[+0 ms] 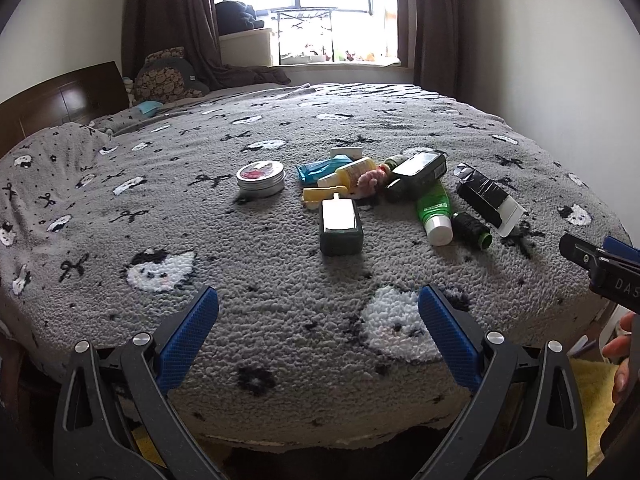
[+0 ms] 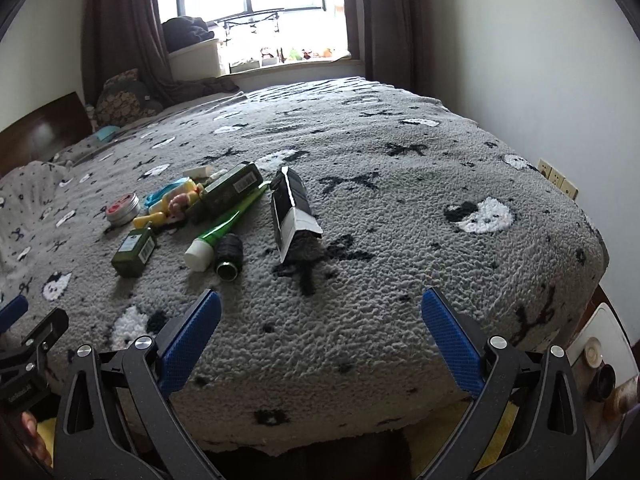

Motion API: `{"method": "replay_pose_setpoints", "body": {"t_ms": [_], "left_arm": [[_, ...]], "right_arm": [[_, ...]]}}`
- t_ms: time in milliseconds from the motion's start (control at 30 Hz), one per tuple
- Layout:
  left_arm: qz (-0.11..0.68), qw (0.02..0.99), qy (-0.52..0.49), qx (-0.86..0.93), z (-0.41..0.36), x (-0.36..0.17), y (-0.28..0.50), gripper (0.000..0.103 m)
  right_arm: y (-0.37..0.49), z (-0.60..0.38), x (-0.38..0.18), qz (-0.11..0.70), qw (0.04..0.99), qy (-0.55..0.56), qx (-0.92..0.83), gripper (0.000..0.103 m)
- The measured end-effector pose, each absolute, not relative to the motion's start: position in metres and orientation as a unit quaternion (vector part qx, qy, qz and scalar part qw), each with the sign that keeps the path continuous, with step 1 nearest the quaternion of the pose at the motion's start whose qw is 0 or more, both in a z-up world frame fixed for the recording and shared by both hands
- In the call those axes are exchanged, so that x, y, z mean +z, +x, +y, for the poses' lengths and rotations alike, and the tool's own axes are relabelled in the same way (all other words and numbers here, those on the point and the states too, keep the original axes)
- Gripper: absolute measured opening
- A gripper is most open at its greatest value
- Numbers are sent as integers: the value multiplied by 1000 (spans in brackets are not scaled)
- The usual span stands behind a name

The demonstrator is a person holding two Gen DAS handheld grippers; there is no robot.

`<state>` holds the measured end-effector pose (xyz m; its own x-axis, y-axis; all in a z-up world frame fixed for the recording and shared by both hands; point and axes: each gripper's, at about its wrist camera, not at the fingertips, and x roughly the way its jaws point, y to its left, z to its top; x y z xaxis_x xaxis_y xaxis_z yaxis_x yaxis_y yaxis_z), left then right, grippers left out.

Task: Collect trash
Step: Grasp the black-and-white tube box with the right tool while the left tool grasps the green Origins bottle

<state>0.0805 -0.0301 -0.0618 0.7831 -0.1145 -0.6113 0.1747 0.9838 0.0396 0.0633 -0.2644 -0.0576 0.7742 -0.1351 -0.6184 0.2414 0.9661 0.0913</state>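
Observation:
A heap of small items lies on the grey patterned bed cover point(image 1: 280, 280). A dark green box point(image 1: 341, 224) lies nearest, with a round metal tin point(image 1: 261, 177) to its left. Behind are a teal packet point(image 1: 320, 168), a yellow bottle point(image 1: 352, 172), a dark bottle point(image 1: 420, 172), a green tube point(image 1: 434, 212), a black spool point(image 1: 472, 229) and an open black carton point(image 1: 490, 198). In the right wrist view the carton point(image 2: 294, 208), tube point(image 2: 224, 228), spool point(image 2: 229, 258) and green box point(image 2: 134, 251) show again. My left gripper point(image 1: 318, 312) and right gripper point(image 2: 320, 314) both hang open over the bed's near edge, holding nothing.
A wooden headboard point(image 1: 60, 100) and pillows are at the far left, a window point(image 1: 304, 8) with curtains at the back. White walls close the right side, with wall sockets point(image 2: 558, 178). A small side table with dishes point(image 2: 604, 368) stands by the bed's right corner. A person's fingers point(image 1: 620, 356) show at the edge.

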Motion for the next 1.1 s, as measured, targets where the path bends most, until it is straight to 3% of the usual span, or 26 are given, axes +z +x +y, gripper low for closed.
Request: {"method": "replay_pose_setpoints", "body": {"t_ms": [233,467,567,700,833,900,933,967,1100], "left_arm": [[348,933,51,-76,-41,-76,135,94],[378,919,57,-96,-52,-98,184,72],[383,916,60,-104,-57,-105,197,72],[398,909,66,-104,-62,-115,214,72],[402,907,55,-110,-59,-121,222,59],[401,907,51,-116,-58,-121,224,49],[401,907,48,-121,-57,-120,224,41],[402,906,47,-123,-57,-119,224,40],[399,907,51,-126,-58,-118,223,40]], "right_arm": [[120,-276,-60,330,937,75,-86,100],[179,-286,-76,352,931,48,-82,100],[197,-286,-85,363,928,42,-79,99],[215,-283,-100,388,918,40,-67,79],[220,-278,-106,394,917,37,-54,64],[219,-276,-105,392,918,37,-43,44],[219,-275,-104,391,919,36,-39,38],[219,-275,-103,391,919,35,-37,33],[214,-268,-98,387,921,21,-35,23]]}}
